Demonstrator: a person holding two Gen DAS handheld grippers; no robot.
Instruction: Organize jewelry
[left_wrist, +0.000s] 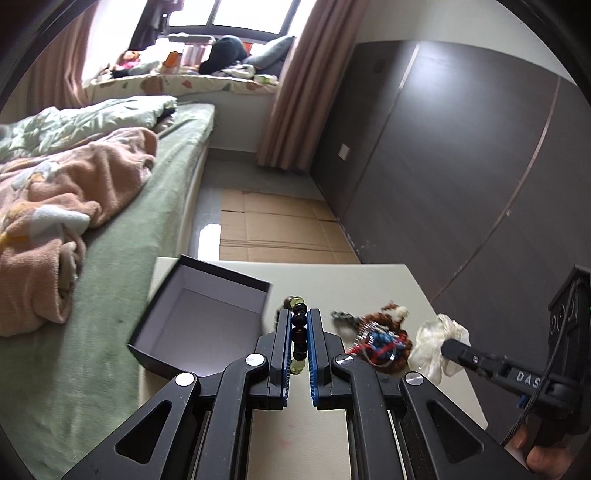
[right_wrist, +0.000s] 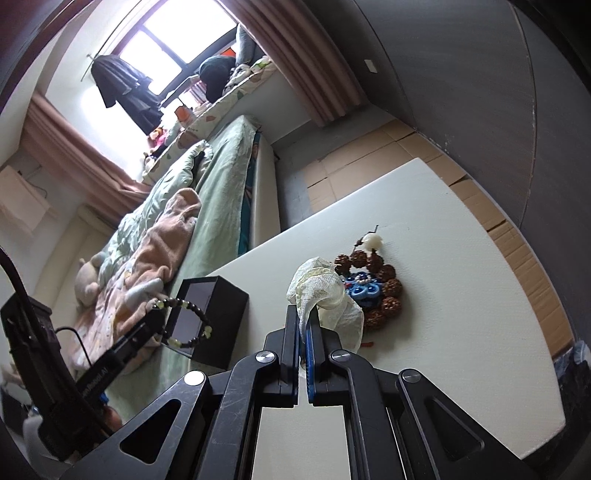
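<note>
The room was a bedroom: a bed with a green sheet ran along the left, a pink blanket bunched on it, and beyond it a window stood at the far end above a cluttered sill, with pink curtains on both sides. A dark grey wardrobe filled the right wall, and flattened cardboard covered the floor between it and the bed. Nearest lay a white table set against the bed's edge. On its left side sat an open black box with a pale lining, nothing showing inside it. The left gripper hung just right of the box, fingers clamped on a bracelet of dark beads with a few pale green ones; in the right wrist view the loop dangled in front of the box. To the right lay a heap of jewelry: brown knobbly beads, a white bead, and a blue flower-shaped piece. Touching its near side was a white gauze pouch, pinched between the closed fingers of the right gripper. The right gripper's side bore the letters "DAS", the rest cut off; lettering on the left gripper was too blurred to read.
</note>
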